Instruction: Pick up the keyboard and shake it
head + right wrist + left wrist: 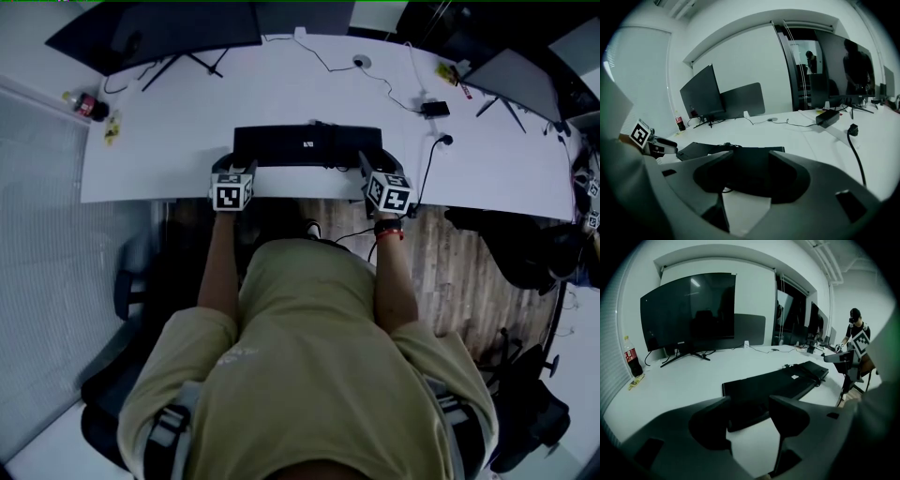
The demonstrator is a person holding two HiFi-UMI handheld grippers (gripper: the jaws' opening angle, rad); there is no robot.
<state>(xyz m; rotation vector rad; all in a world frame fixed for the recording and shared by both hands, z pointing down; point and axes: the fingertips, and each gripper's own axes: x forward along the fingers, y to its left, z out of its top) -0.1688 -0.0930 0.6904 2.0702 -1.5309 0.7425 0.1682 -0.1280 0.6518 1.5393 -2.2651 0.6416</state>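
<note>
A long black keyboard [307,145] lies flat on the white desk [281,89], close to its front edge. My left gripper [238,166] is at the keyboard's left front corner and my right gripper [375,167] at its right front corner. In the left gripper view the keyboard's [773,383] near corner sits between the wide-spread jaws of the left gripper [749,405], with bare desk below it. In the right gripper view the keyboard's [750,164] end fills the gap of the right gripper [750,157]. I see no pad pressing on it.
A large monitor [159,33] stands at the back left and another [516,80] at the back right. A cola bottle [86,105] is at the desk's left end. A power brick [434,109] and cables [427,173] lie to the right. Another person [562,253] is beyond the desk's right end.
</note>
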